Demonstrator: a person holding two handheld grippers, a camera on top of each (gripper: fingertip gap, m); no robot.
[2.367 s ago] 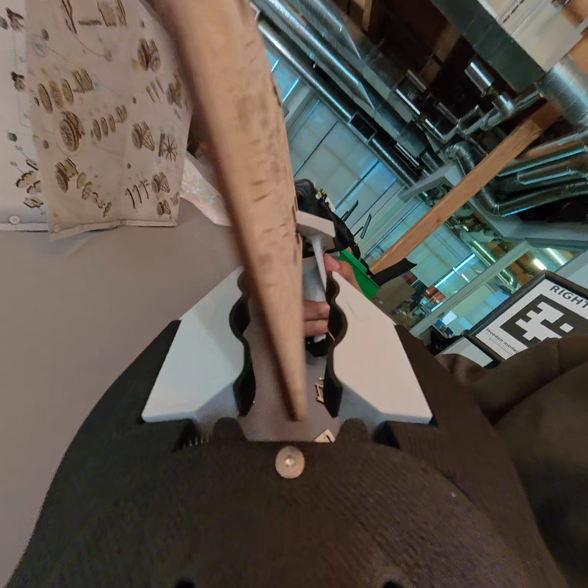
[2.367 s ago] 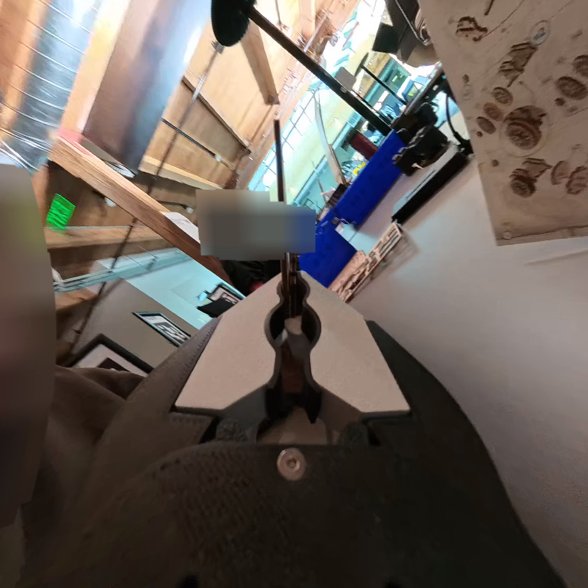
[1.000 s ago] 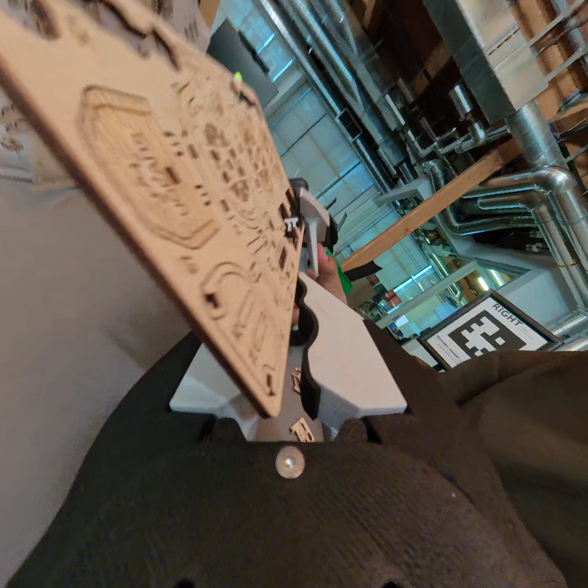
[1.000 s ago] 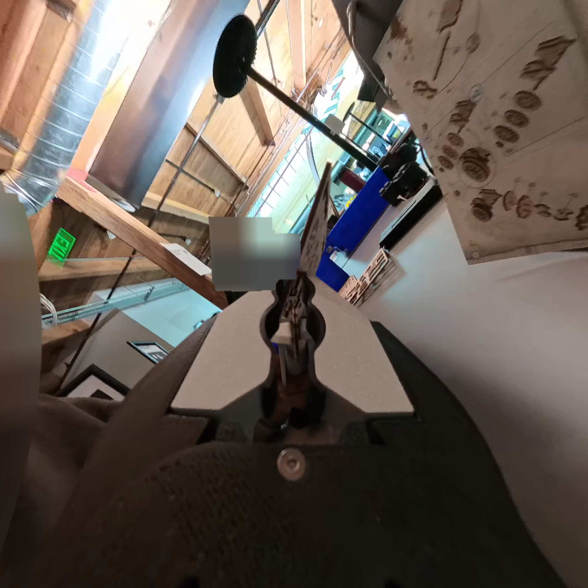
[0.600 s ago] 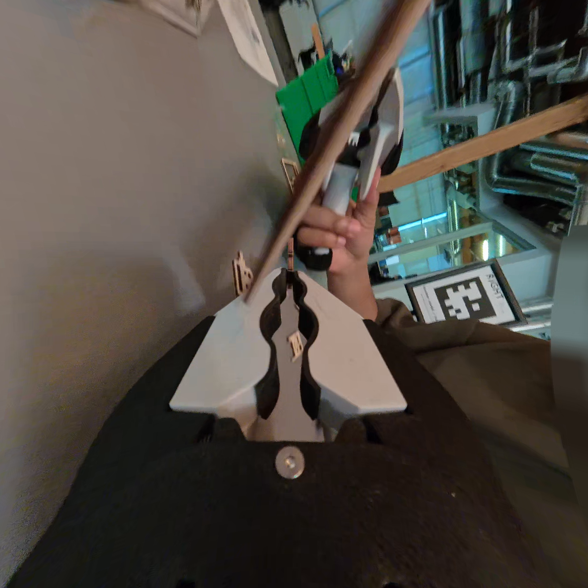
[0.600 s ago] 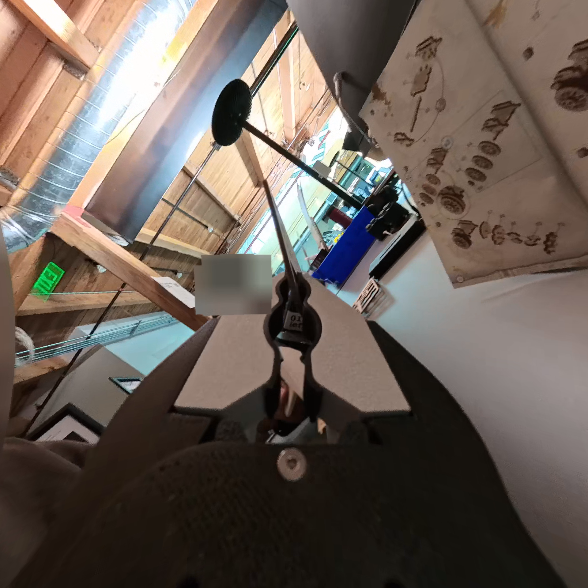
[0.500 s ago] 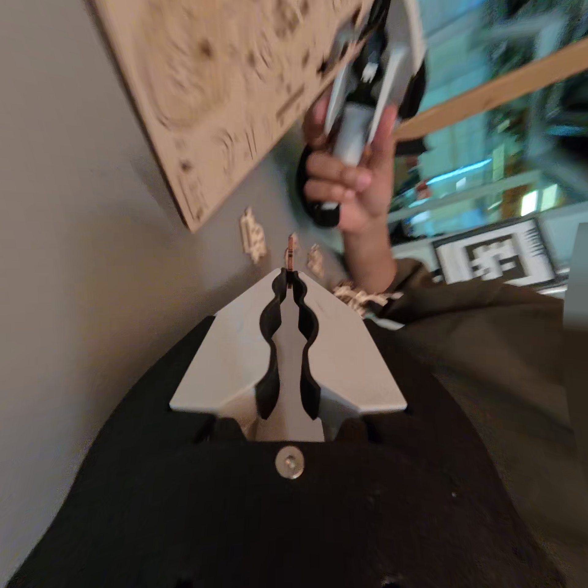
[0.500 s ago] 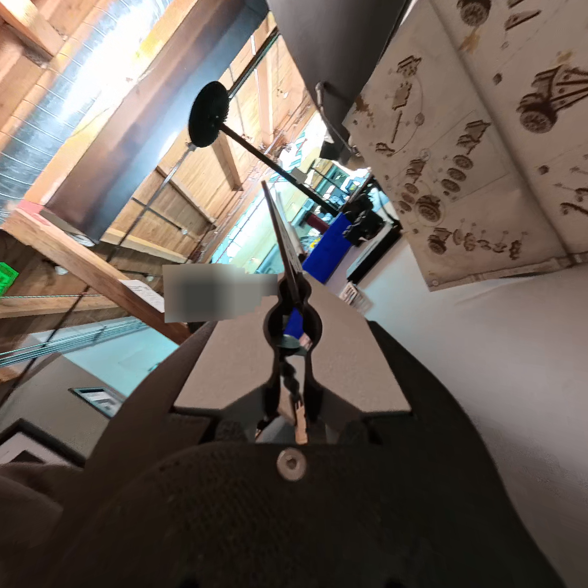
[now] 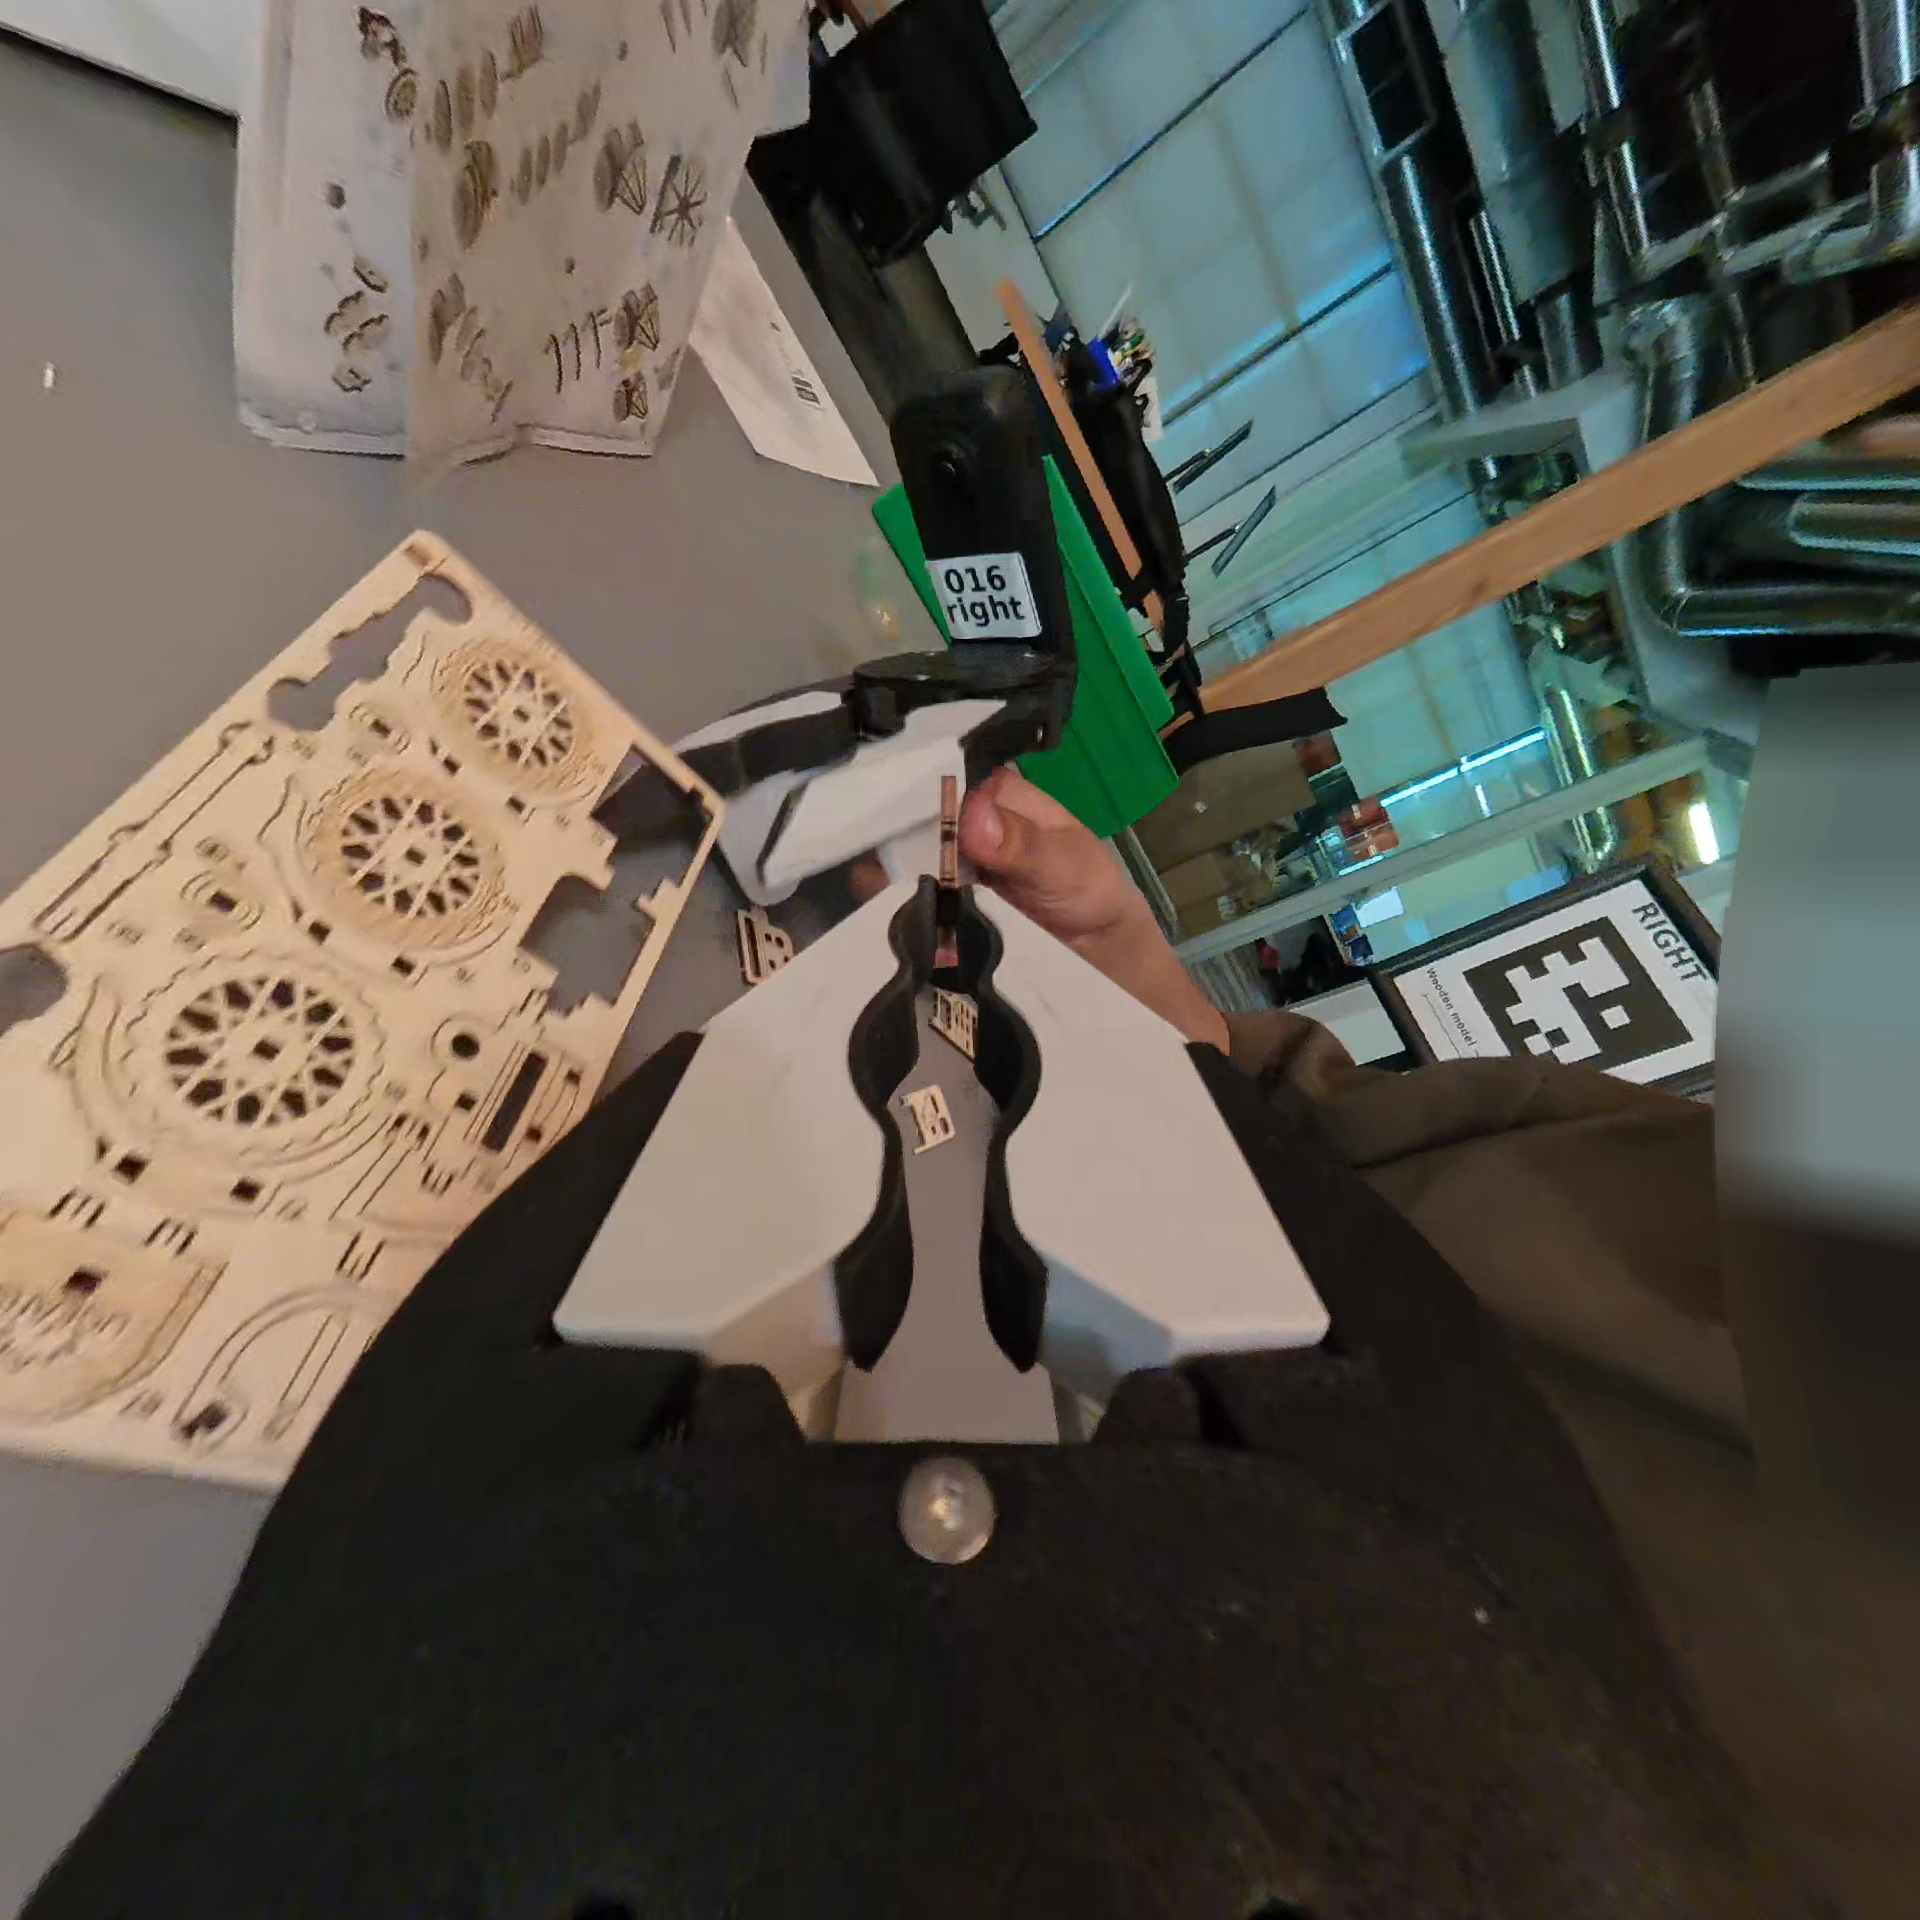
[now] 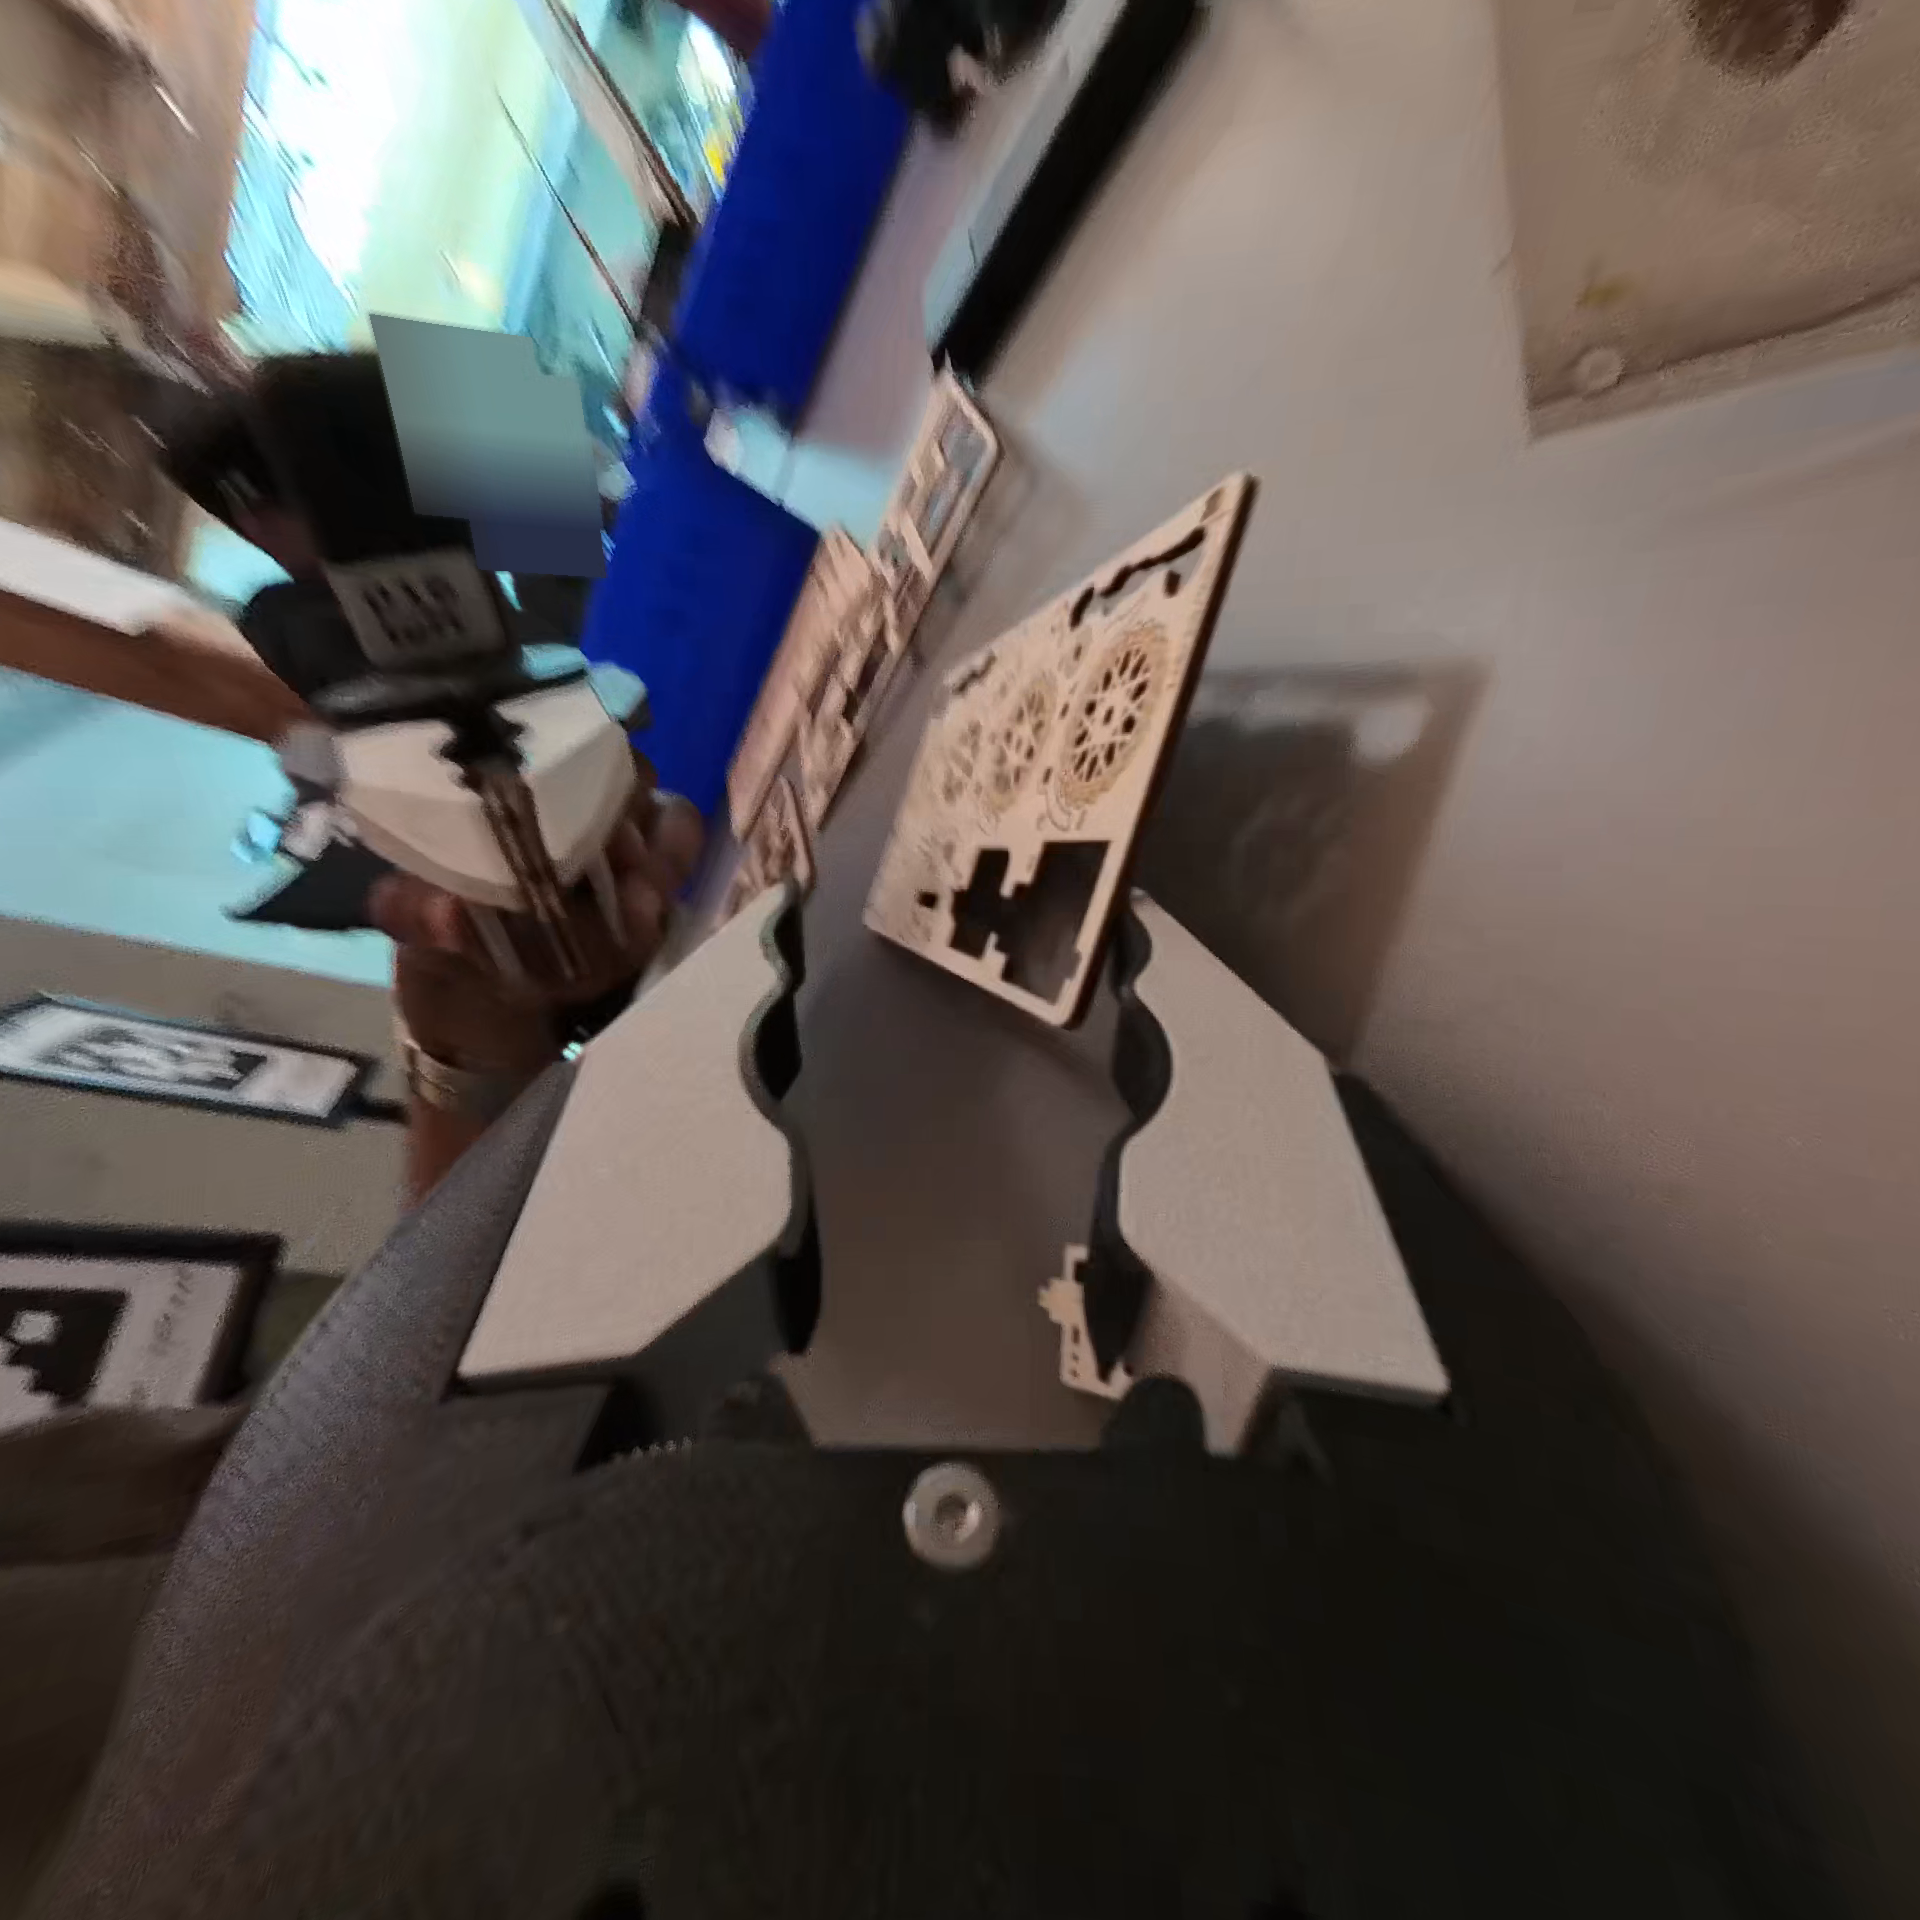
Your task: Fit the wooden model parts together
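My left gripper (image 9: pixel 948 906) is shut on a small thin wooden part (image 9: pixel 948 836), which stands edge-on out of the fingertips. A laser-cut wooden sheet (image 9: pixel 312 987) with wheel shapes and empty cut-outs lies on the grey table (image 9: pixel 125 499) to the left. My right gripper (image 10: pixel 961 914) is open and empty, its jaws wide apart just short of the sheet's near corner (image 10: pixel 1081 769). It also shows in the left wrist view (image 9: pixel 769 810), held by a hand beside the sheet. The left gripper (image 10: pixel 488 769) shows blurred in the right wrist view, with the thin part (image 10: pixel 540 883) in it.
Small loose wooden pieces (image 9: pixel 764 940) lie on the table near the grippers, one by my right finger (image 10: pixel 1081 1320). A printed instruction sheet (image 9: pixel 468 208) lies at the far side. More wooden sheets (image 10: pixel 831 665), a blue bin (image 10: pixel 727 364) and a green box (image 9: pixel 1091 707) stand farther off.
My right gripper has opened and let go of the wooden sheet, which now lies on the table. My left gripper has come away with a small part held at its tips.
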